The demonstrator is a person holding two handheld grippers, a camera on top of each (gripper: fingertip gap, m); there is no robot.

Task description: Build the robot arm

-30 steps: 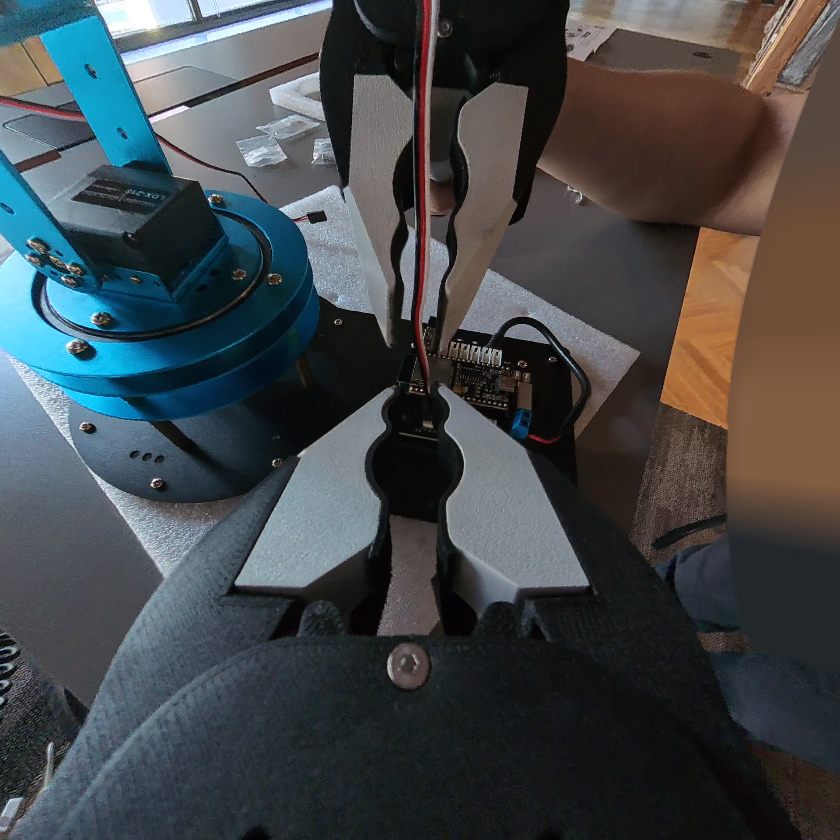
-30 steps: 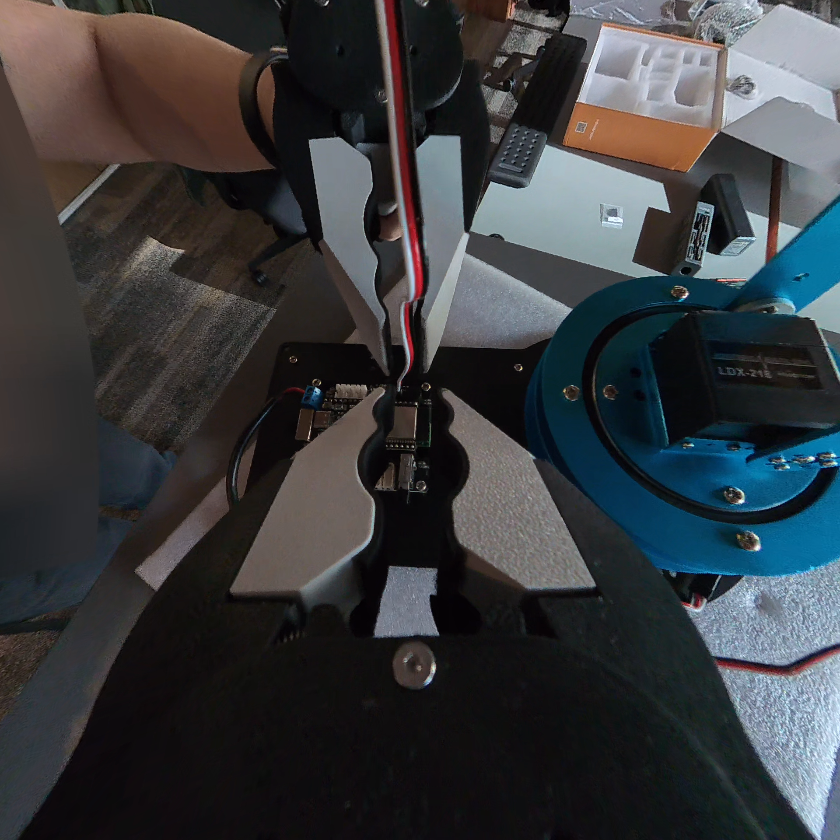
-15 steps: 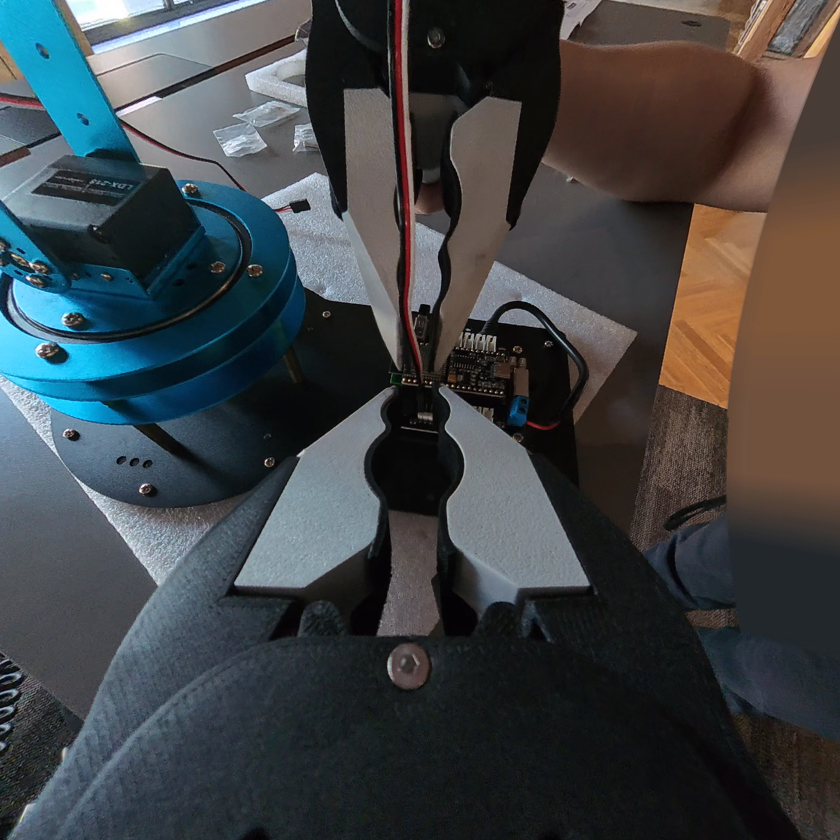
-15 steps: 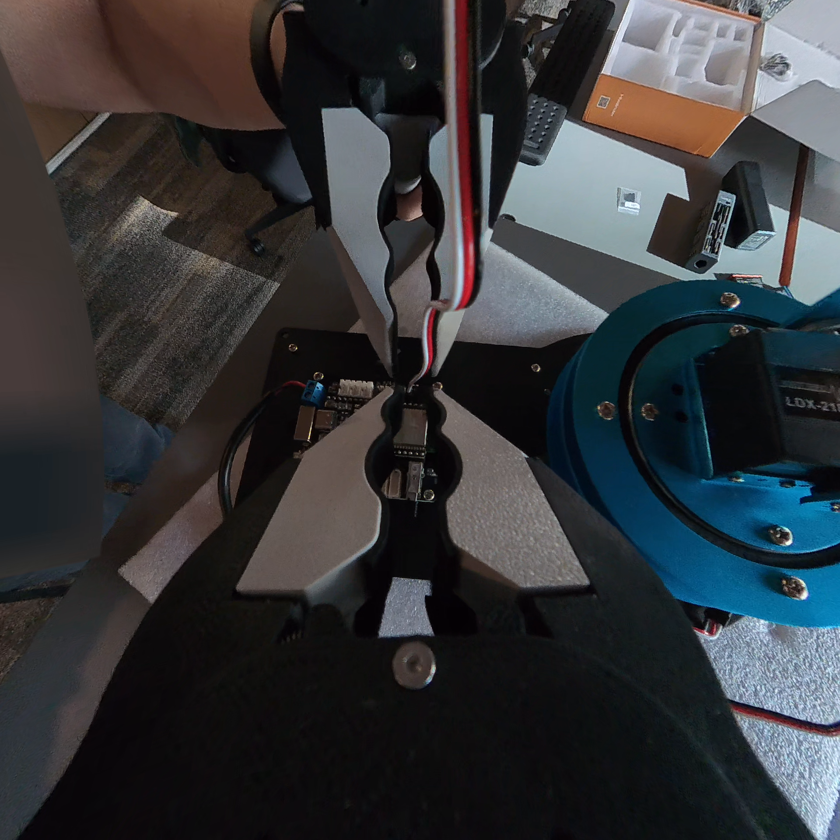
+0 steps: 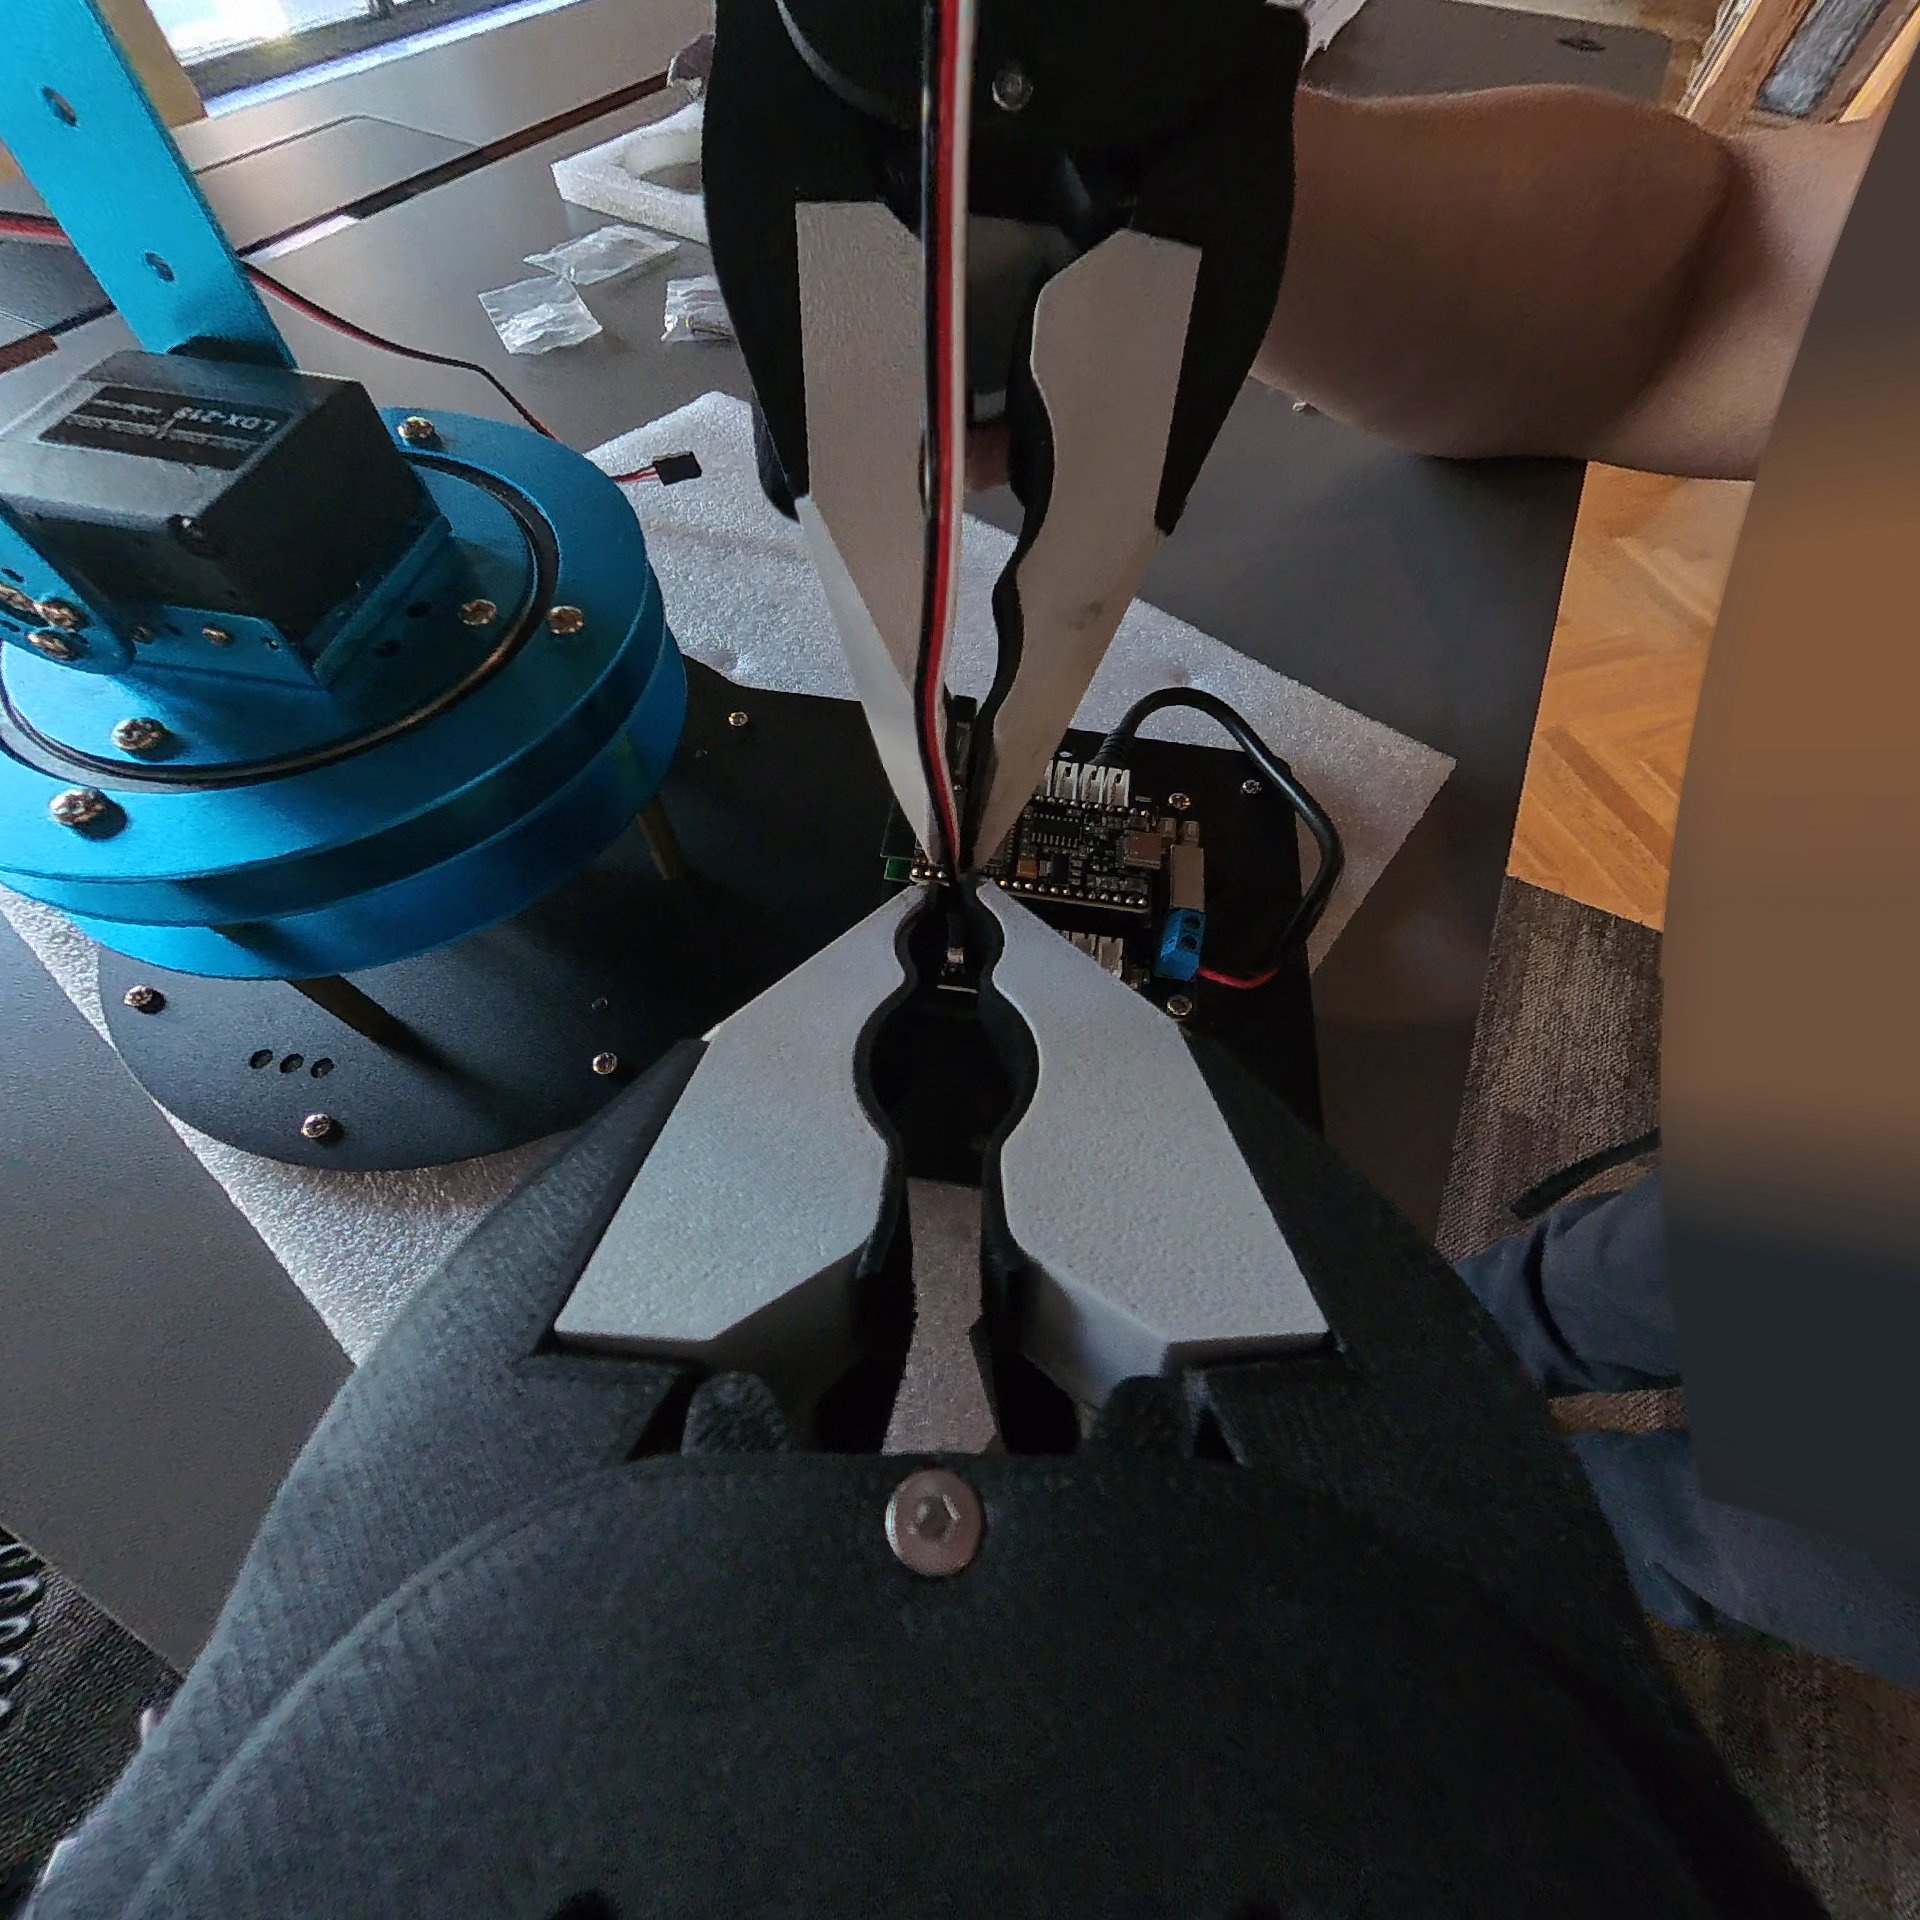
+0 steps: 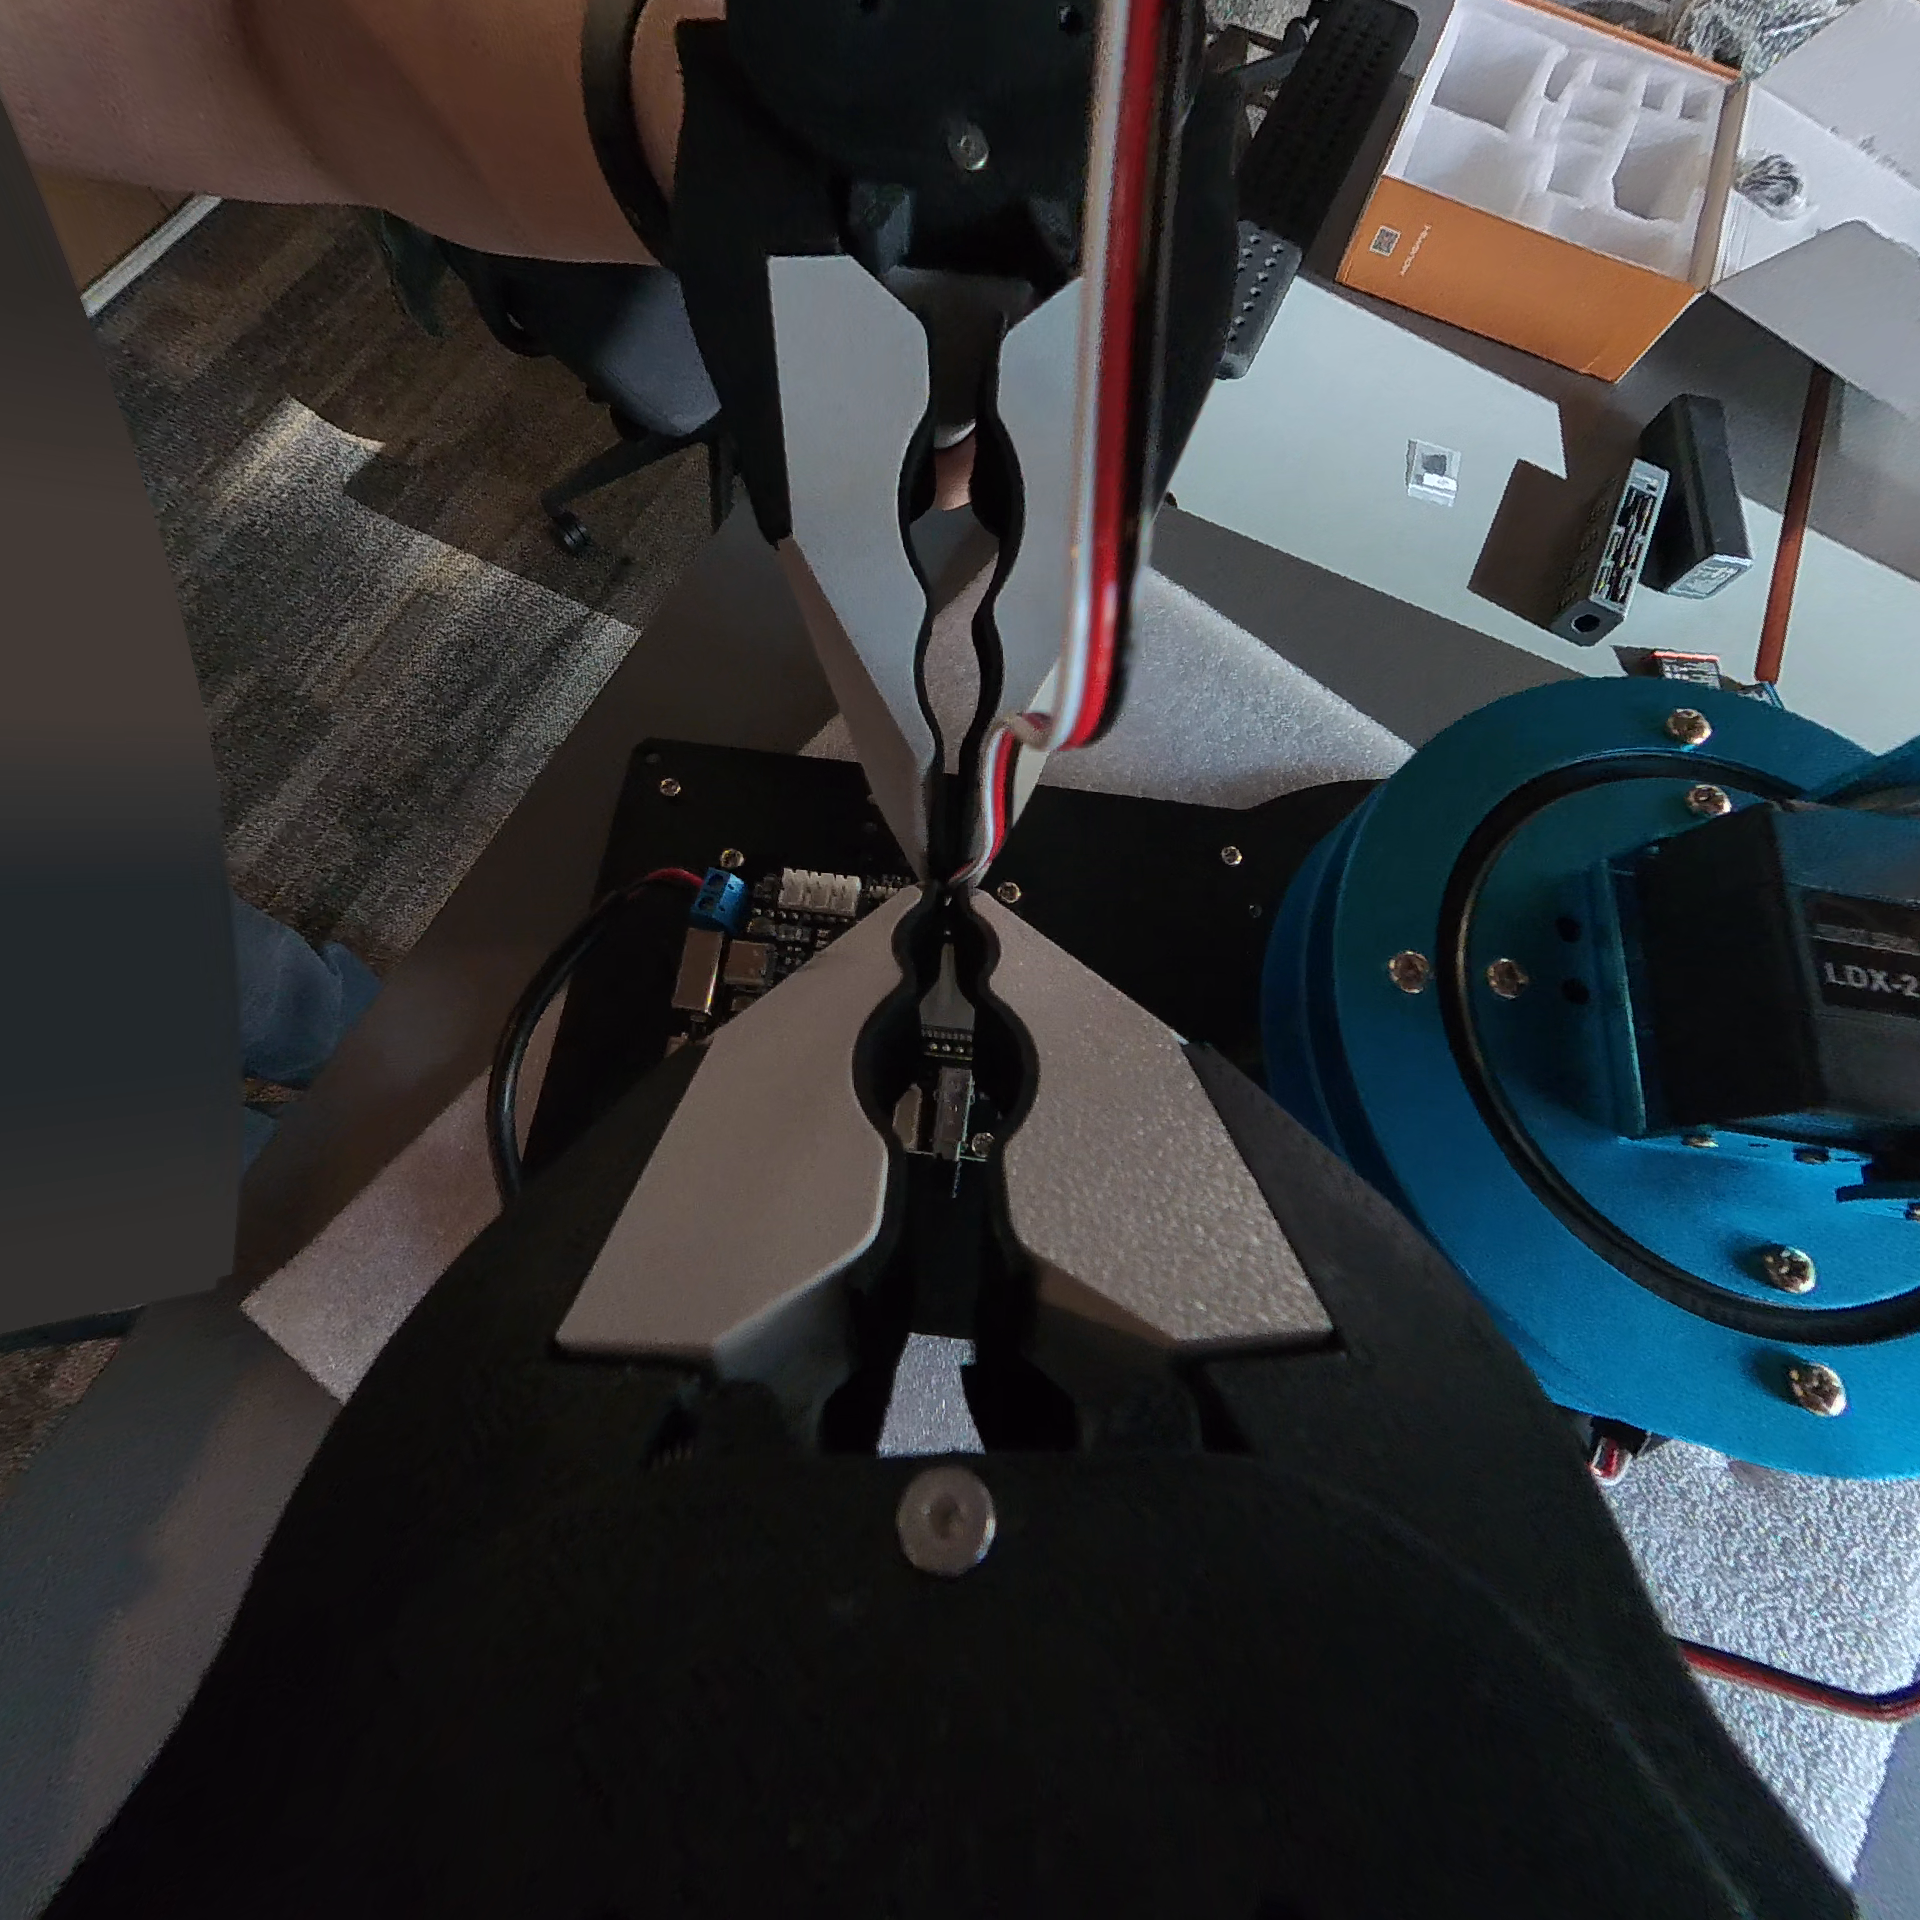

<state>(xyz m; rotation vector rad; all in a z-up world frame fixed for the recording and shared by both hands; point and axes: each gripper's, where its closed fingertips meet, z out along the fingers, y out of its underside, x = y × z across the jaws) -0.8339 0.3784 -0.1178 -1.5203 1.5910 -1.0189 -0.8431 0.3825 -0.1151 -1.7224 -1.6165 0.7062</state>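
My left gripper [image 5: 951, 896] and right gripper [image 6: 948, 899] face each other tip to tip just above a small black control board [image 5: 1091, 842] on a black baseplate [image 5: 779, 935]. A black, red and white servo cable [image 5: 940, 416] hangs down to where the tips meet. Both grippers are nearly closed on its lower end, with a small dark plug between the left gripper's tips. In the right wrist view the cable [image 6: 1117, 416] runs down beside the left gripper's fingers [image 6: 862, 520] and curls in at the tips. The board [image 6: 800, 904] lies partly under the fingers.
A blue turntable base [image 5: 312, 790] with a black servo [image 5: 208, 468] stands on the same baseplate, on a white foam sheet [image 5: 1195, 665]. A black power lead [image 5: 1320, 852] loops off the board. A forearm [image 5: 1507, 281] is behind. An orange box [image 6: 1538, 260] and black adapter [image 6: 1704, 499] sit farther off. Both grippers' tips are close together, under 4 cm apart. Left tips and right tips are each some 9 cm from the black power lead [image 5: 1320, 852].
Both grippers have come closer together and lower toward the board, and their jaws have narrowed slightly. The cable now lies along the side of the left gripper instead of between its fingers.
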